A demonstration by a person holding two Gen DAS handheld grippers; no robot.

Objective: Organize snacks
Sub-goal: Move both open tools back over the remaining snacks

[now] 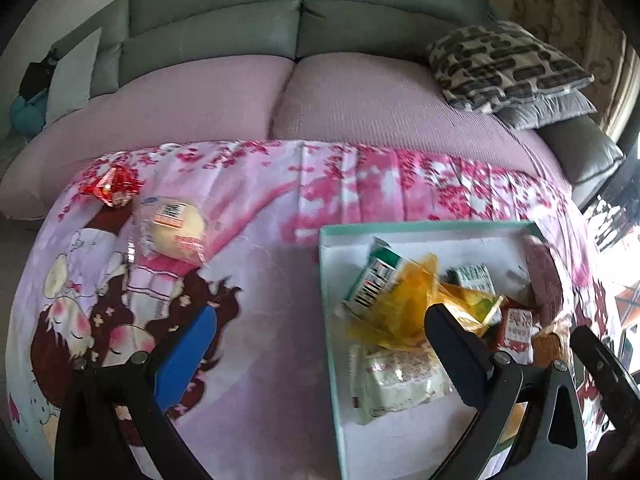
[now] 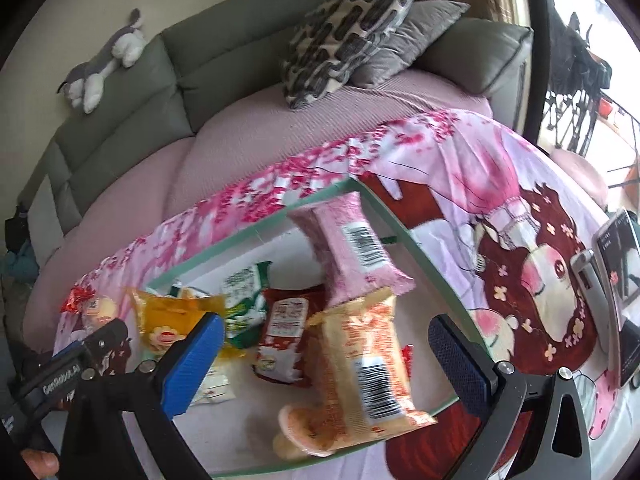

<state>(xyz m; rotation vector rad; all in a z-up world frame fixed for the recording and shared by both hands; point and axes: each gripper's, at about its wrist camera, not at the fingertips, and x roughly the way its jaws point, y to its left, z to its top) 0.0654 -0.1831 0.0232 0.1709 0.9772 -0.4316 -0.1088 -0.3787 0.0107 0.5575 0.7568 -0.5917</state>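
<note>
Snacks (image 2: 360,356) in box (image 1: 420,227) on cartoon blanket (image 1: 260,320), sofa (image 1: 216,16) behind.

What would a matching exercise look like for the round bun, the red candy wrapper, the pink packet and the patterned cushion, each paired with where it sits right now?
Things:
1. round bun
2. red candy wrapper
3. pink packet
4. patterned cushion

Places:
A. on the sofa
B. leaning in a corner of the mint box
C. at the far left edge of the cloth, outside the box
D. on the cloth, in clear wrap, outside the box

Pairs: 1-D, 2-C, 3-B, 4-A
</note>
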